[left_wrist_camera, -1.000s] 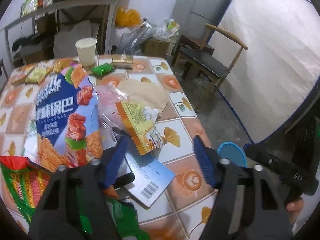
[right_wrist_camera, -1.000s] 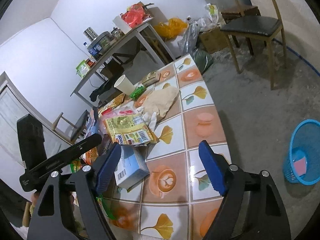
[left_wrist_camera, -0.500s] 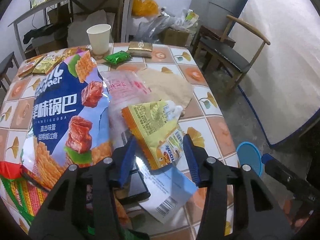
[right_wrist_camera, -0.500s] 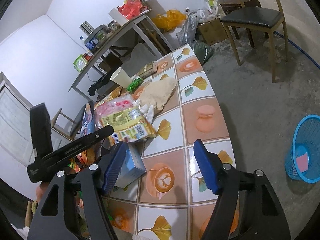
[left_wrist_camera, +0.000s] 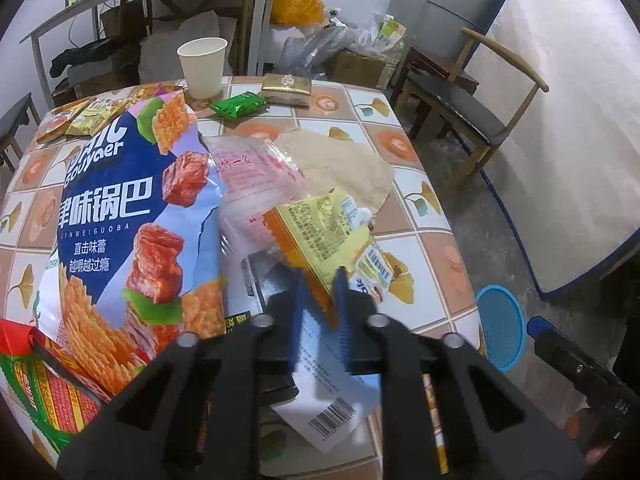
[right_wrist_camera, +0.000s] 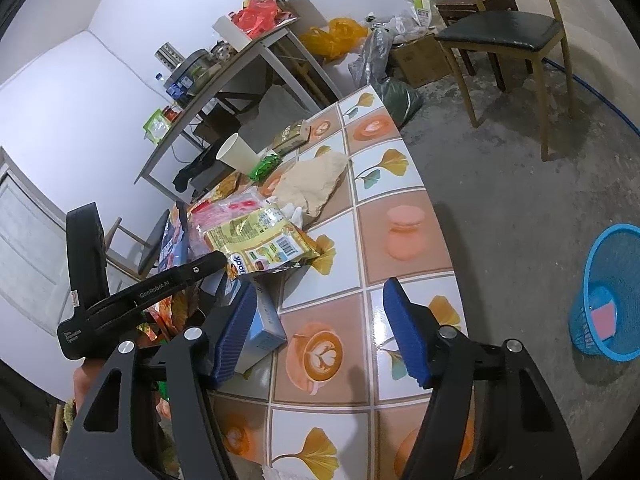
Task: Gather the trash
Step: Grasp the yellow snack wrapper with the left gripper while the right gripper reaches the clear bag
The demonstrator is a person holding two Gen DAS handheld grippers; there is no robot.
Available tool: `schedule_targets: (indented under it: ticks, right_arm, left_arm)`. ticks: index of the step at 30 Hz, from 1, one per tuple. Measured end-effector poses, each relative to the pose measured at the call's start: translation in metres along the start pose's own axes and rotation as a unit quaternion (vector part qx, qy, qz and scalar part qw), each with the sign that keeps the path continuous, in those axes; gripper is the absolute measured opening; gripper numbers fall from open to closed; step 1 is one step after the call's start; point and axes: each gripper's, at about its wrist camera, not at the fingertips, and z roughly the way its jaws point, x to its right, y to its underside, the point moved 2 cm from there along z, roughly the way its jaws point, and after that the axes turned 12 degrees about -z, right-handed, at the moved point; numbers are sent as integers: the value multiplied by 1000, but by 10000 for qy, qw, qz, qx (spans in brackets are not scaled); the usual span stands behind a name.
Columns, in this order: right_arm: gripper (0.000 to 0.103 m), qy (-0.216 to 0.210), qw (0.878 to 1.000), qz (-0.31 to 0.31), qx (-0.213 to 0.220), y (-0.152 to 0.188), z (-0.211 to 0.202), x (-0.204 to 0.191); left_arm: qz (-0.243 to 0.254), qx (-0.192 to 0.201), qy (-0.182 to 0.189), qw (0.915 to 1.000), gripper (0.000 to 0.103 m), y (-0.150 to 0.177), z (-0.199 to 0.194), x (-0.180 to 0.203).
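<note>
Left gripper [left_wrist_camera: 318, 292] fingers just closing, clamped on yellow wrapper [left_wrist_camera: 324, 232]; right gripper [right_wrist_camera: 320, 332] fingers apart, narrowing, over desk [right_wrist_camera: 404, 184].

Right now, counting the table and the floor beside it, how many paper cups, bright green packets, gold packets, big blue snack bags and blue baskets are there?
Paper cup: 1
Bright green packet: 1
Gold packet: 1
Big blue snack bag: 1
Blue basket: 1
Total: 5
</note>
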Motion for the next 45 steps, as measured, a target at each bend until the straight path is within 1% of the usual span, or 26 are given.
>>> schedule_targets:
  ticks: [1,3,7,11,12,13,14,15,16,18,20,22,24,25,29,32,33,34,36,38,45]
  right_arm:
    - [64,8,10000,1,-1,0,0,1]
    - [64,20,10000,12,0,1,-1,1]
    - [63,31,10000,38,12,2,-3,3]
    - [63,3,10000,63,12,2,-3,3]
    - [63,-41,10000,83,10,2,-3,4]
    - [63,-110,9999,118,2,2,-1,4]
    - [63,-223,9996,179,-16,2,1,5]
    - [63,-367,9990,240,-34,1,5,6]
    - [63,-479,9984,287,-43,0,9,7]
    - [63,-746,9961,446,-119,-5,19,10]
    - [63,-971,9935,567,-187,-11,33,12]
    - [63,-1140,9914,589,-239,-20,49,10]
    - [62,-1240,9899,618,-313,-27,67,11]
    - [57,-1242,9896,631,-367,-30,74,12]
    - [50,-1218,9882,753,-552,-35,102,18]
    - [47,-1274,9862,857,-615,-34,112,21]
    - [47,-1275,9861,858,-634,-34,115,21]
    - [47,-1272,9860,861,-648,-33,115,21]
    - [47,-1265,9859,880,-648,-32,115,21]
    - [47,-1249,9862,896,-612,-33,112,22]
    - [47,-1195,9876,930,-402,-40,92,31]
  left_arm:
    - [-1,8,5,10000,3,0,0,0]
    - [-13,25,61,10000,0,1,-2,-1]
    - [-44,79,214,9997,0,3,-6,0]
    - [-283,-80,511,9983,0,4,-10,-2]
    - [-386,-168,604,9973,4,4,-10,-4]
    - [-461,-295,663,9963,17,4,-9,-5]
    - [-521,-370,706,9955,27,4,-7,-5]
    - [-636,-449,788,9939,29,4,-5,-7]
    - [-713,-504,786,9931,30,3,-3,-9]
    - [-825,-586,700,9924,33,1,2,-11]
    - [-936,-674,707,9908,38,0,6,-13]
    - [-1047,-773,691,9891,39,-2,12,-14]
    - [-1120,-802,729,9878,39,-3,16,-14]
    - [-1142,-809,740,9874,39,-4,18,-14]
    - [-1129,-769,710,9881,38,-6,24,-11]
    - [-1132,-714,691,9886,34,-9,27,-11]
    - [-1140,-687,693,9887,28,-9,28,-11]
    - [-1143,-686,691,9887,24,-10,28,-12]
    - [-1161,-676,738,9882,23,-10,28,-14]
    - [-1102,-610,758,9891,16,-9,25,-13]
    - [-1001,-424,900,9900,14,-6,10,-12]
